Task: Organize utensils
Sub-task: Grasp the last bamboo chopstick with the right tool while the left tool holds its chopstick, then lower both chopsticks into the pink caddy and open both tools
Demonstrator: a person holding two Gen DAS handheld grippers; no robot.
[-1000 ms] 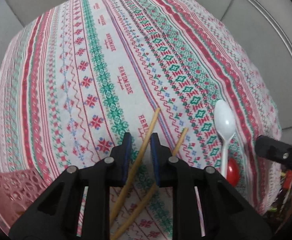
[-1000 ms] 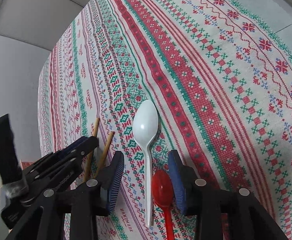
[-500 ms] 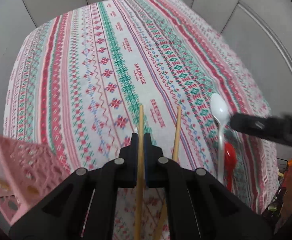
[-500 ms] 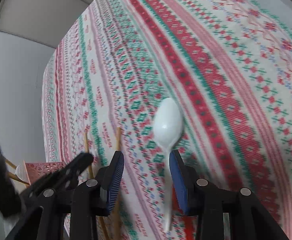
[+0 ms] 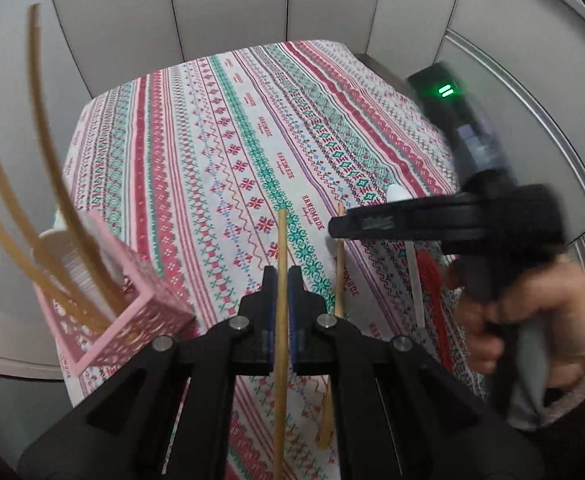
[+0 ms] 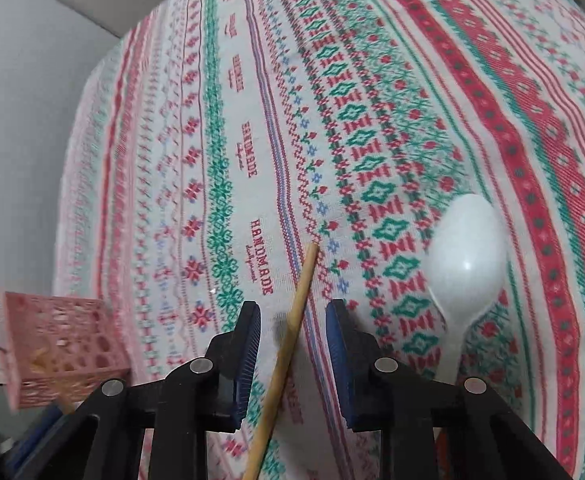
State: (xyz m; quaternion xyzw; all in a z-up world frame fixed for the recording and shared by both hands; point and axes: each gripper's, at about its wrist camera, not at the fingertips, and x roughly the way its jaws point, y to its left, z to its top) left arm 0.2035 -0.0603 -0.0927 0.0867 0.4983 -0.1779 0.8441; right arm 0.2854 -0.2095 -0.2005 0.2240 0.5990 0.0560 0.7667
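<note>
Left hand-held gripper now pinches one chopstick it was only straddling a second ago and lifts it toward the pink basket; right hand-held gripper, jaws just narrowing but not yet touching, straddles the second chopstick on the tabletop.

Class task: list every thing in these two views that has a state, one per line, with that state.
Left claw: shut on a chopstick, raised.
Right claw: open, jaws just been closing, second chopstick between them, untouched.
White spoon: lying on the tablecloth.
Red spoon: lying beside it.
Pink basket: already holds chopsticks.
</note>
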